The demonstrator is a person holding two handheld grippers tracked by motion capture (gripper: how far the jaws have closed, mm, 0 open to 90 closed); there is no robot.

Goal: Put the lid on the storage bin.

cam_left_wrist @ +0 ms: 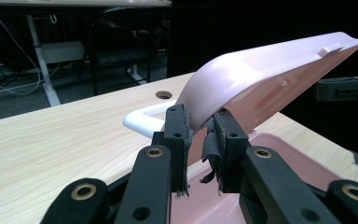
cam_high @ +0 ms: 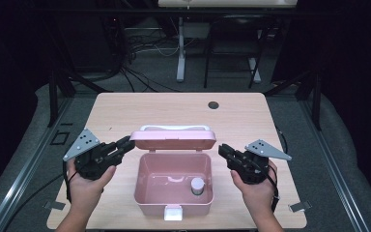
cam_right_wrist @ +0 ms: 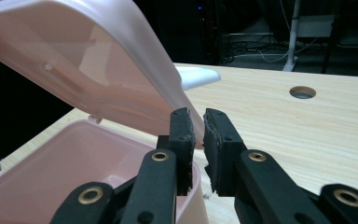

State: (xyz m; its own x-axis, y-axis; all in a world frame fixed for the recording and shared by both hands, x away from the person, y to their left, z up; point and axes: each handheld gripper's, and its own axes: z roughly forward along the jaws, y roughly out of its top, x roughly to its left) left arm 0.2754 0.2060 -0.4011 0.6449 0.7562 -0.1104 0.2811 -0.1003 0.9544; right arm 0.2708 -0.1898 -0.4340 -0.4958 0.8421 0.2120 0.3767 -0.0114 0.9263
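Kid: Pink plastic lid [cam_high: 173, 140]! It looks light, stiff and slippery. It stands half open over the box [cam_high: 142, 193].

Helper: Hold its thin side edges. The left gripper [cam_high: 128, 142] pinches one, jaws nearly closed. The right gripper [cam_high: 222, 150] sits at the other, but I can't tell if it squeezes.

Kid: From above, I see a little jar [cam_high: 197, 185] inside. The left gripper view shows the pinch up close.

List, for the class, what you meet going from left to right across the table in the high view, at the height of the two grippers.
Left gripper → pink box with its raised lid → small jar inside the box → right gripper.
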